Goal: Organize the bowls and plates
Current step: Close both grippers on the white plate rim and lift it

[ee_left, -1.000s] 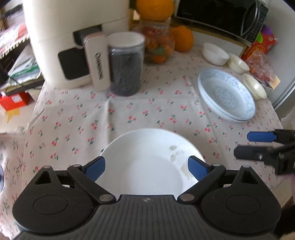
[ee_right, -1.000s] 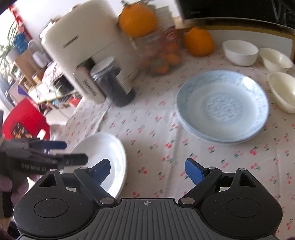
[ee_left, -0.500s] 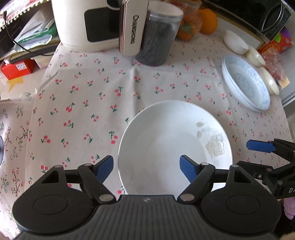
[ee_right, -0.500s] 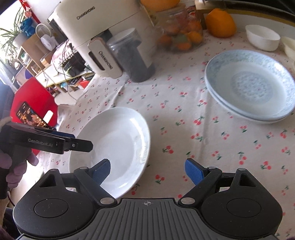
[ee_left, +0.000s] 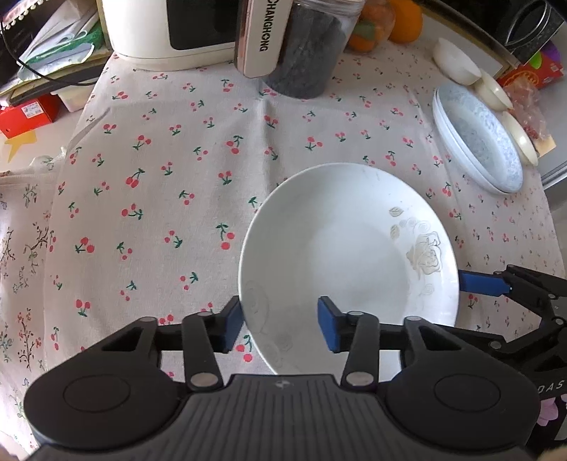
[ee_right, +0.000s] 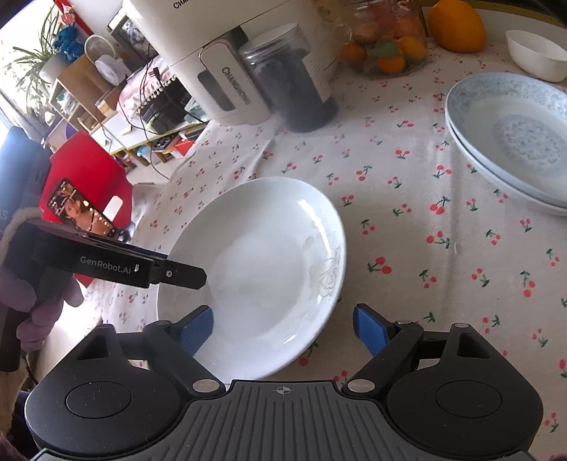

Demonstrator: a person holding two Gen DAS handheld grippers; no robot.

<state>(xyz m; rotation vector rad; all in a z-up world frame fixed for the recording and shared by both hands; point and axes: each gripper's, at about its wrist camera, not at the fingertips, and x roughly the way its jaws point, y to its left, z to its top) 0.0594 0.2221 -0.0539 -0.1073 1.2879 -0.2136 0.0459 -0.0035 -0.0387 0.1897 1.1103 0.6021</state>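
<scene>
A white plate with a faint rose print (ee_left: 347, 255) lies on the cherry-print cloth; it also shows in the right wrist view (ee_right: 262, 269). My left gripper (ee_left: 280, 328) is open, its fingers straddling the plate's near-left rim, narrower than before. In the right wrist view it (ee_right: 184, 275) reaches over that rim from the left. My right gripper (ee_right: 283, 331) is open, straddling the plate's near-right rim; in the left wrist view it (ee_left: 485, 283) sits at the plate's right edge. Blue-patterned stacked plates (ee_left: 478, 138) (ee_right: 514, 138) lie at the right.
White and cream bowls (ee_left: 457, 64) (ee_right: 538, 53) sit behind the stack. An air fryer (ee_right: 226, 53), a dark jar (ee_left: 304, 53) and oranges (ee_right: 457, 25) stand at the back. The table's left edge drops to a red chair (ee_right: 92, 177).
Both grippers moved lower and closer to the white plate. My left fingers narrowed around its rim. The right gripper now straddles the opposite rim.
</scene>
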